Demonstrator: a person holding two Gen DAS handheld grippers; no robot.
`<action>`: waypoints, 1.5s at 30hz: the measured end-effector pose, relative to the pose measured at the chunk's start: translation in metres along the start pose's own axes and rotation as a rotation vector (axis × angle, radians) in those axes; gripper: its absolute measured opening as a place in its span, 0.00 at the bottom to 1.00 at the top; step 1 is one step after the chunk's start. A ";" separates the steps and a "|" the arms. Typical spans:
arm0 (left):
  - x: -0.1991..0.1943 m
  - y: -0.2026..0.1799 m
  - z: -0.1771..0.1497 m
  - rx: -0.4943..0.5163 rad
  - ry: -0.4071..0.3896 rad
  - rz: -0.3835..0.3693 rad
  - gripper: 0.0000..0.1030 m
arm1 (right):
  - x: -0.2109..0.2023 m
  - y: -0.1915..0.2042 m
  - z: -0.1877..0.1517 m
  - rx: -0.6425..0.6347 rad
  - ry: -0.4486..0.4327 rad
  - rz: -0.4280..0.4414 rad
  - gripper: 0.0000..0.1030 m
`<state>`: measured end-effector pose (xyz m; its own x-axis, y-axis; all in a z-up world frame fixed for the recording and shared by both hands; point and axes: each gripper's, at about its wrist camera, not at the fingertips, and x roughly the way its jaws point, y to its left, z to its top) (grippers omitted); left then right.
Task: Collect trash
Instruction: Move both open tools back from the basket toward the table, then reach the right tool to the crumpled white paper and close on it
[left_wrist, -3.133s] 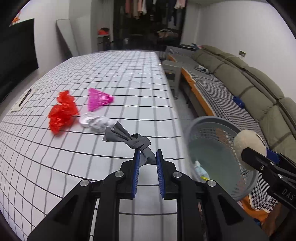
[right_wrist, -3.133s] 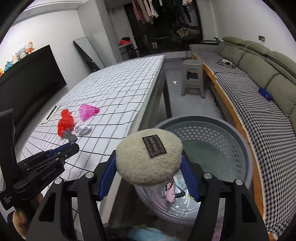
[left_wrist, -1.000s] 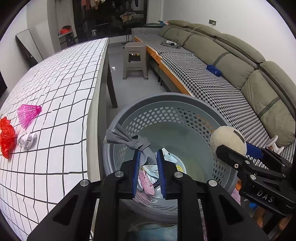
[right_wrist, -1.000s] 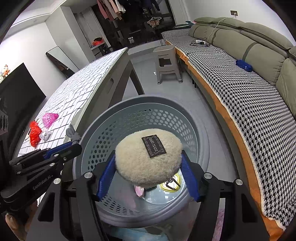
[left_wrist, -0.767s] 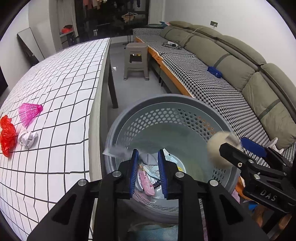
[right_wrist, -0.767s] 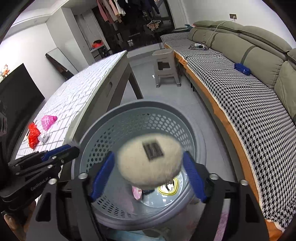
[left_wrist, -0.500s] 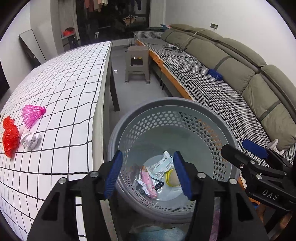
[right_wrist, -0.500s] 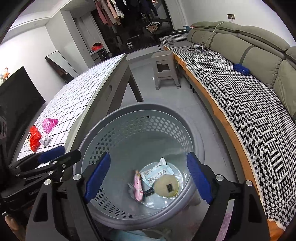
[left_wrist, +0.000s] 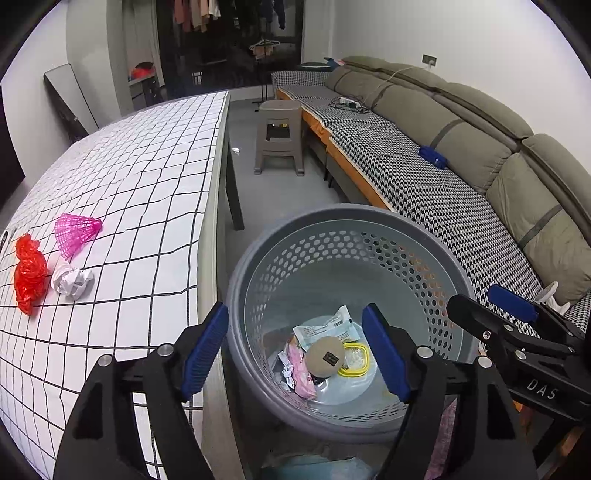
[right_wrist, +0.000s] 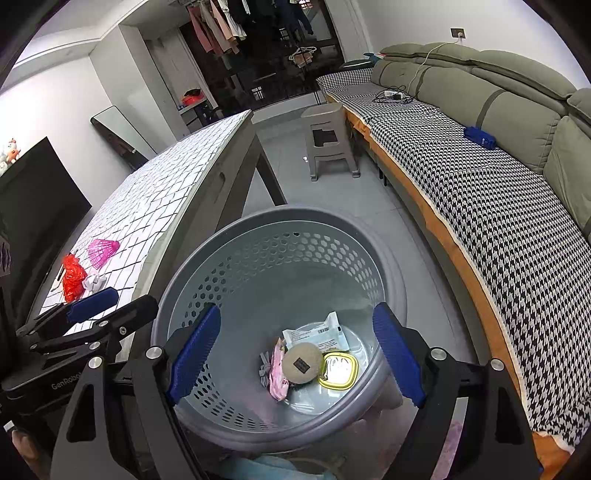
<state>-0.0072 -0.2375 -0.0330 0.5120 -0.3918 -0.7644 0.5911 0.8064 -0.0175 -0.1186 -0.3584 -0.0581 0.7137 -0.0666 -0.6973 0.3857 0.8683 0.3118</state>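
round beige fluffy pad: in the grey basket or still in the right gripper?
In. The round beige fluffy pad lies on the floor of the grey perforated plastic basket among wrappers; the right gripper is open, nothing between its blue pads.

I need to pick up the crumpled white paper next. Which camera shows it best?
The left wrist view: the crumpled white paper lies unobstructed on the table. In the right wrist view it is small, beside the left gripper.
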 end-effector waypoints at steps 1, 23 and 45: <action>-0.001 0.002 -0.001 -0.004 -0.005 0.002 0.75 | 0.000 0.001 0.000 -0.001 0.000 0.001 0.79; -0.056 0.102 -0.007 -0.163 -0.119 0.122 0.93 | 0.008 0.096 0.001 -0.143 0.013 0.175 0.79; -0.084 0.275 -0.053 -0.367 -0.094 0.365 0.94 | 0.086 0.287 0.014 -0.478 0.132 0.297 0.79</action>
<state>0.0792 0.0408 -0.0083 0.7076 -0.0805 -0.7020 0.1152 0.9933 0.0023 0.0618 -0.1218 -0.0200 0.6601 0.2496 -0.7085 -0.1490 0.9680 0.2021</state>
